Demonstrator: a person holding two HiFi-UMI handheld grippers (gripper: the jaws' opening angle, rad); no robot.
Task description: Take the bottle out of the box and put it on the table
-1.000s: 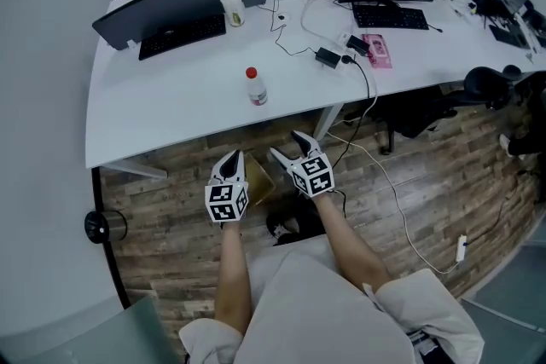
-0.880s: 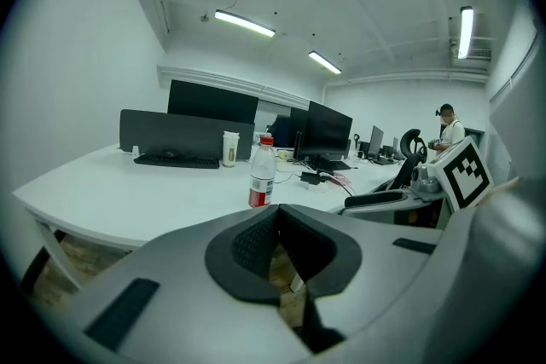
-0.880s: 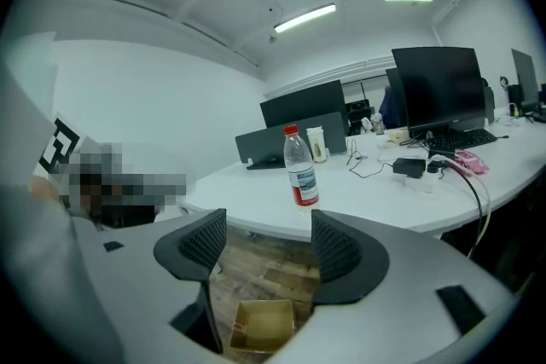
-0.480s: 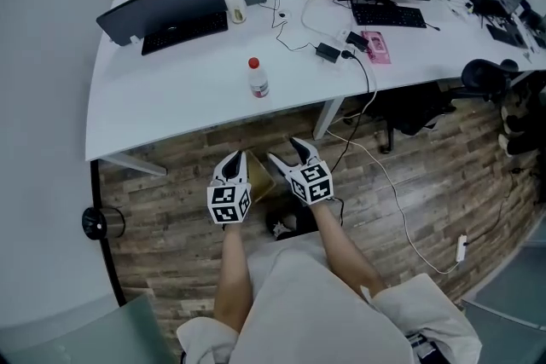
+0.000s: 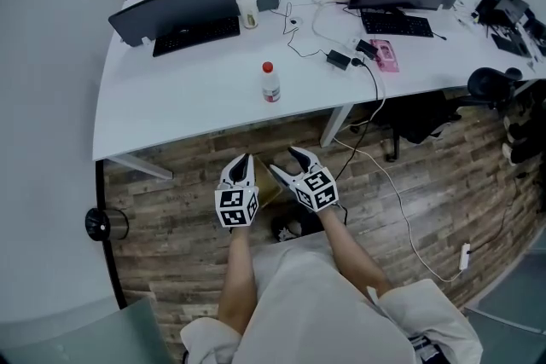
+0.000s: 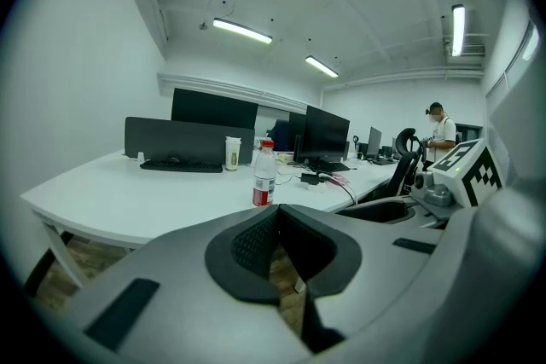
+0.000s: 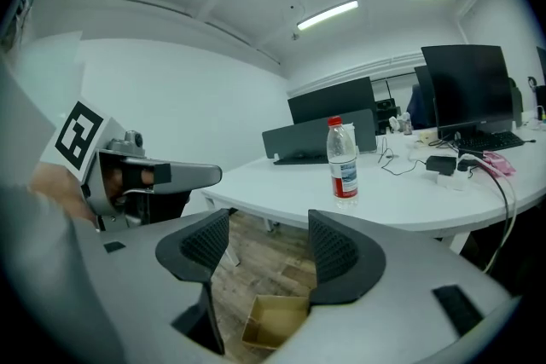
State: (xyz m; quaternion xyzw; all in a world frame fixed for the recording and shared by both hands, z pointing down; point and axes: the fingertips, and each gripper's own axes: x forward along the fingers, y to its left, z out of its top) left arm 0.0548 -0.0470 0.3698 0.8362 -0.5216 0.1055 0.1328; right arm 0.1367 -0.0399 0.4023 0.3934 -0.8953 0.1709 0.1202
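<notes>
Now, the bottle (image 5: 270, 83): it stands upright on the white desk (image 5: 179, 102), red cap on top, not far from the front edge. Nothing touches it.
Box (image 7: 275, 321): a small open cardboard box on the wooden floor, below the two grippers and between them. In the right gripper view its inside looks empty.
Direction: the bottle lies ahead of both grippers and higher than them, beyond the desk edge. Both grippers are well apart from it.
Long axis: vertical, so a grip would come from the side, around the body of the bottle.
Nearer hand: I cannot say clearly. In the head view the bottle is almost in the middle between the two, maybe a little more on the right gripper's line.
Left gripper (image 5: 241, 162): clenched, the two jaws are pressed together and nothing is between them. It hangs over the floor and touches nothing.
Right gripper (image 5: 290, 162): released, the jaws stand wide apart and the gap is empty. Through the gap only the floor and the box are seen.
Stage, as I judge: the bottle is out of the box and on the desk, so the task seems finished.
Coming move, as I judge: probably none for the bottle. If a correction is wanted, the open right gripper is the ready one.
</notes>
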